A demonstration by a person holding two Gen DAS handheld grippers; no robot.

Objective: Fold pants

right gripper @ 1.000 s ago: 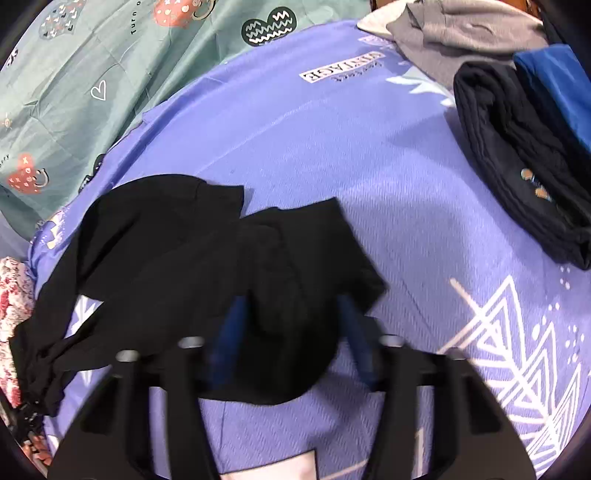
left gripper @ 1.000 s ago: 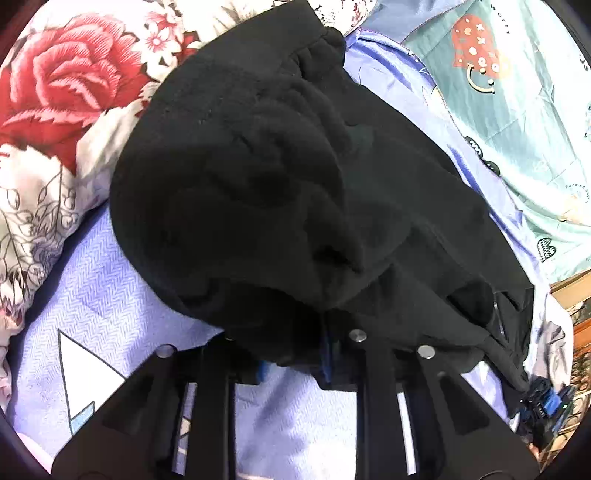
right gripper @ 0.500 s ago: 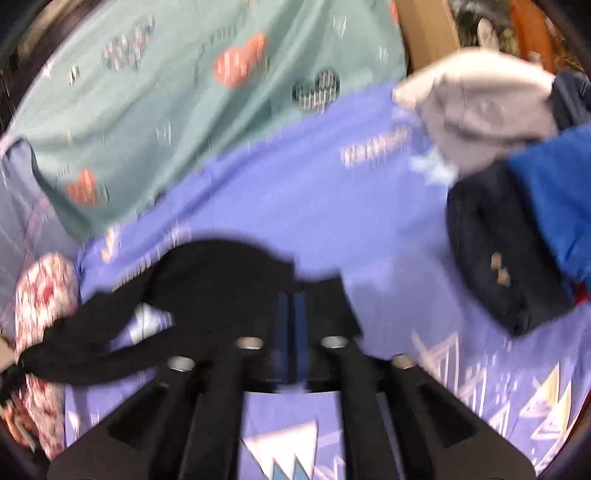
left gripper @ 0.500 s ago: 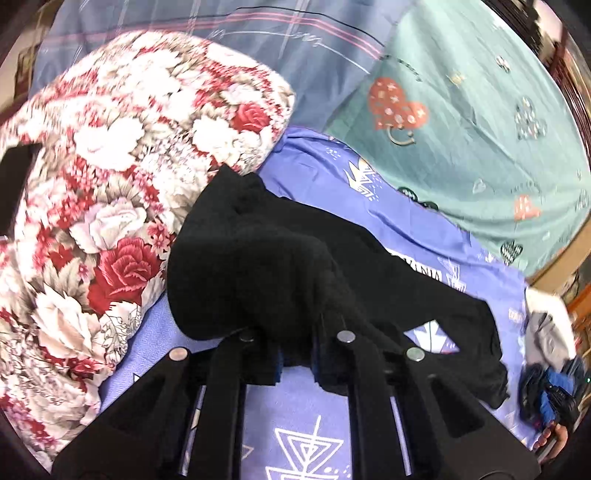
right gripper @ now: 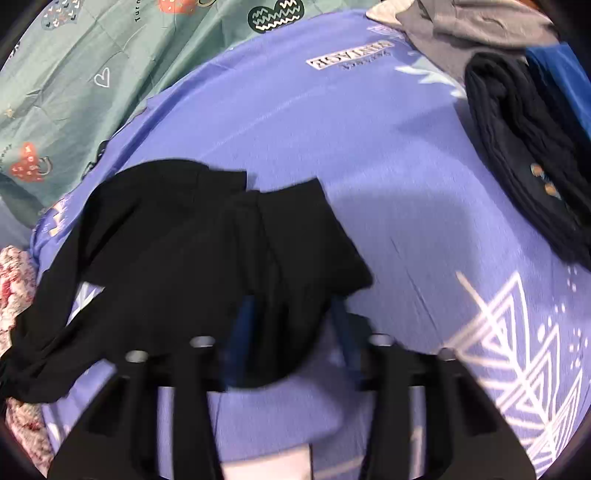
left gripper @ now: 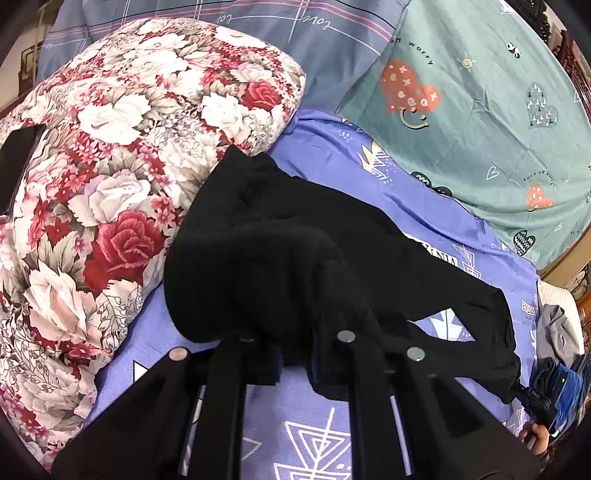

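Black pants [left gripper: 295,258] lie rumpled across the purple bedsheet [right gripper: 332,140] beside the floral pillow [left gripper: 110,184]; left gripper [left gripper: 295,363] fingers pinch a bunched fold of them, right gripper [right gripper: 291,343] fingers spread wide astride the pants' other end.

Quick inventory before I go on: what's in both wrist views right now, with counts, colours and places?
black pants: one, black, spread across the purple sheet, one end by the floral quilt
purple sheet: one, purple with white patterns, under everything
floral quilt: one, red and white roses, left side
teal blanket: one, teal with hearts, far side
dark folded garment: one, dark navy, right edge
grey garment: one, grey, far right corner
blue garment: one, blue, beside the dark one
left gripper: black, clamped on pants
right gripper: black, open around pants
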